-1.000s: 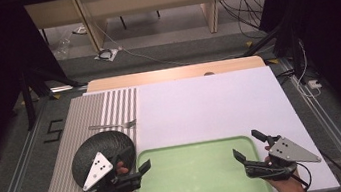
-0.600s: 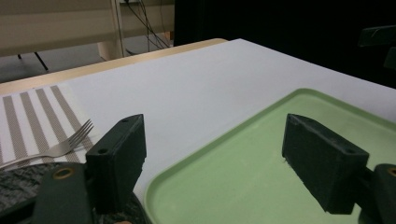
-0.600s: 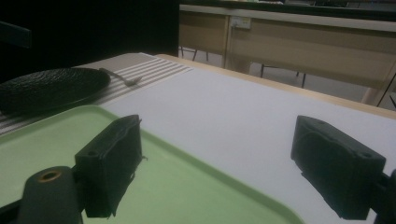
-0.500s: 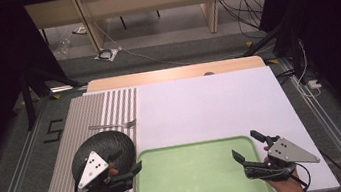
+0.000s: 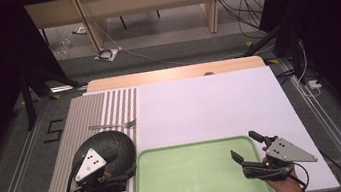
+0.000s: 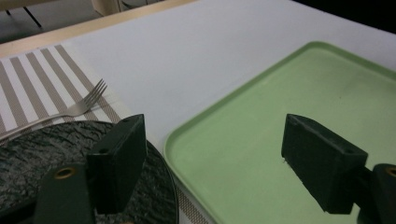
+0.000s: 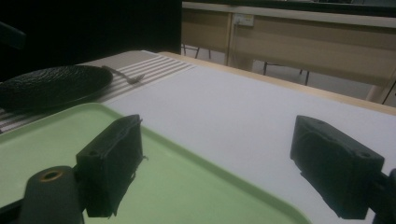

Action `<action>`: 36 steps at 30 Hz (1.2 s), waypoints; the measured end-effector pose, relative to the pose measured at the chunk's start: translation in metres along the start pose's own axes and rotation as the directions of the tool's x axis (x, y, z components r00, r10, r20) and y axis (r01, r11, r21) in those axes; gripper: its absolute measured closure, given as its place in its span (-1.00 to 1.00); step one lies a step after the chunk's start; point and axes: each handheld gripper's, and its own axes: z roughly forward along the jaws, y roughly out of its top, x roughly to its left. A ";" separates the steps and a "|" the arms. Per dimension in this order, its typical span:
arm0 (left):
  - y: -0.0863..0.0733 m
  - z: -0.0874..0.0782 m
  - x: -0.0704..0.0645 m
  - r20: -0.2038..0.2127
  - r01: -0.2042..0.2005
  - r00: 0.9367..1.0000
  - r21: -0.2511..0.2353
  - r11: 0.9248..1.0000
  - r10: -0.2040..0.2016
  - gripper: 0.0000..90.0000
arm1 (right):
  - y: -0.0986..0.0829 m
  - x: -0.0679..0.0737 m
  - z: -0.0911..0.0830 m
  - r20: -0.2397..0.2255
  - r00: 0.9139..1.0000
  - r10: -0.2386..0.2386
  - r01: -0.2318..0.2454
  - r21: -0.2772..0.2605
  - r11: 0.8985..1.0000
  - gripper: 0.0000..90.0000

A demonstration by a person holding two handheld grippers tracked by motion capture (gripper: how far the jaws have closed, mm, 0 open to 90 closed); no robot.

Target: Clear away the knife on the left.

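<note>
Desk (image 5: 210,105) under a white cover carries a pale green tray (image 5: 196,183) at its near edge. Left of the tray lies a striped placemat (image 5: 90,117) holding a dark textured plate (image 5: 110,147), with a silver fork (image 5: 112,126) just beyond it (tines toward the white cover). Left gripper (image 5: 119,176) hovers over the plate's near edge beside the tray, jaws apart and empty. Right gripper (image 5: 249,153) hangs over the tray's right edge, jaws likewise apart and empty.
</note>
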 end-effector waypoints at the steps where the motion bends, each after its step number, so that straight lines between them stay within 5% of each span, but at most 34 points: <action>1: 0.000 -0.001 0.001 -0.002 -0.001 1.000 0.014 1.000 0.001 -0.51 | 0.000 0.001 0.001 -0.001 1.000 0.002 -0.002 0.003 1.000 -0.60; 11: -0.002 -0.010 0.018 -0.021 0.008 1.000 0.129 0.992 -0.006 -0.50 | -0.001 0.001 0.002 -0.009 1.000 -0.003 0.004 0.005 1.000 -0.60; 19: -0.005 -0.014 0.022 -0.029 -0.018 0.999 0.215 0.976 0.025 -0.49 | -0.001 0.002 0.002 -0.011 1.000 -0.002 0.002 0.004 1.000 -0.59; 28: -0.014 -0.025 0.036 -0.067 -0.025 0.997 0.324 0.946 0.049 -0.47 | -0.001 0.002 0.002 -0.008 1.000 -0.006 0.006 0.007 1.000 -0.59; 33: -0.019 -0.031 0.045 -0.093 0.000 0.995 0.345 0.939 0.034 -0.45 | -0.001 0.001 0.003 -0.005 1.000 -0.006 0.006 0.010 1.000 -0.59; 36: -0.024 -0.034 0.049 -0.102 -0.003 0.994 0.383 0.924 0.046 -0.45 | -0.001 0.002 0.002 -0.006 1.000 -0.009 0.009 0.010 1.000 -0.59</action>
